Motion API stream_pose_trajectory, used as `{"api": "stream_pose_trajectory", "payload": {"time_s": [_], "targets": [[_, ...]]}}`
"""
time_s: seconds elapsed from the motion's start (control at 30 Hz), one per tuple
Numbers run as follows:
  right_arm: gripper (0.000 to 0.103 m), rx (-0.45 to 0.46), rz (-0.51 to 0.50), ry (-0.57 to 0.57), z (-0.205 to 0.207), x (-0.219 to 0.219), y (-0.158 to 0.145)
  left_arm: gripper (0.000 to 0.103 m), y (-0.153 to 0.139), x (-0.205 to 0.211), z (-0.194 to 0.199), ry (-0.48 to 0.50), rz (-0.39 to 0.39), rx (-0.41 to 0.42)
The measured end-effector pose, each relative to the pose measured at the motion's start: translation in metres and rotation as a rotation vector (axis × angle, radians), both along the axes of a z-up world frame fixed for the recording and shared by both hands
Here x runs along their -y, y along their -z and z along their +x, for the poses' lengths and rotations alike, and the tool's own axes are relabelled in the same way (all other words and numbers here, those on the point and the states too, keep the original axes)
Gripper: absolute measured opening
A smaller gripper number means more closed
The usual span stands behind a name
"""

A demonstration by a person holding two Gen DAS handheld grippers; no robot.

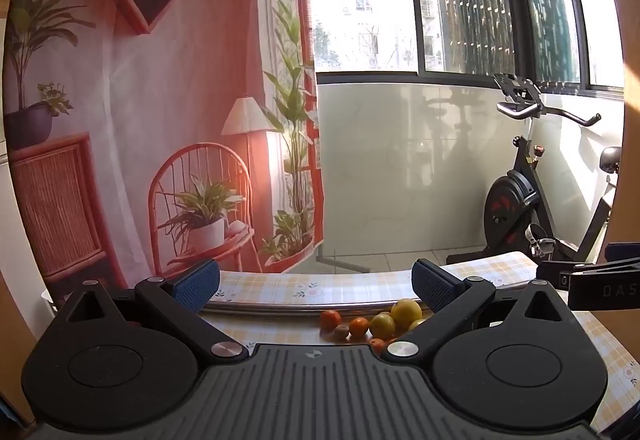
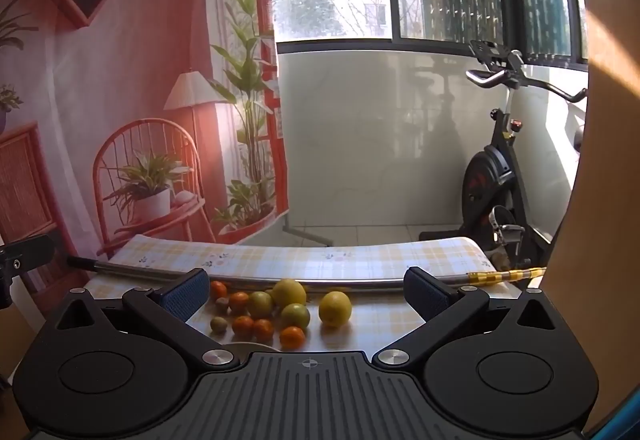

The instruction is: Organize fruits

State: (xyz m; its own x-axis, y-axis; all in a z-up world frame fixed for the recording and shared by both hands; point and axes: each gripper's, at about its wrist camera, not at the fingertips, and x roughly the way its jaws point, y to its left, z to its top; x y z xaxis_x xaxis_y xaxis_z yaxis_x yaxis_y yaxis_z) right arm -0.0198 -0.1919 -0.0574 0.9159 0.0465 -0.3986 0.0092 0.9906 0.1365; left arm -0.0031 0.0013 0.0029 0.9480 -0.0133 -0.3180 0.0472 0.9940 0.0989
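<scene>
A pile of fruit lies on the checked tablecloth (image 2: 360,256). In the right wrist view I see two yellow lemons (image 2: 335,309) (image 2: 289,292), two green-yellow fruits (image 2: 295,315), several small oranges (image 2: 292,337) and small brown fruits (image 2: 219,325). My right gripper (image 2: 306,294) is open and empty, held above and just behind the pile. In the left wrist view the same pile (image 1: 382,324) lies toward the right, partly hidden by my right finger. My left gripper (image 1: 316,284) is open and empty, to the left of the fruit.
A metal rod (image 2: 280,278) lies across the table behind the fruit, with a yellow checked end (image 2: 508,274) at the right. A pale rim (image 2: 244,345) shows just in front of the pile. The right gripper's body (image 1: 592,280) shows at the left view's right edge. An exercise bike (image 2: 496,176) stands beyond the table.
</scene>
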Motion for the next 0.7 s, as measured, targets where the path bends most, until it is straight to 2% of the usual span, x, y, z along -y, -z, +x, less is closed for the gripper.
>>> {"api": "stream_pose_trajectory", "payload": {"time_s": [0.7], "targets": [[0.103, 0.0, 0.002, 0.004, -0.0009, 0.0, -0.0003, 0.103, 0.0012, 0.0007, -0.0006, 0.004, 0.003, 0.002]]}}
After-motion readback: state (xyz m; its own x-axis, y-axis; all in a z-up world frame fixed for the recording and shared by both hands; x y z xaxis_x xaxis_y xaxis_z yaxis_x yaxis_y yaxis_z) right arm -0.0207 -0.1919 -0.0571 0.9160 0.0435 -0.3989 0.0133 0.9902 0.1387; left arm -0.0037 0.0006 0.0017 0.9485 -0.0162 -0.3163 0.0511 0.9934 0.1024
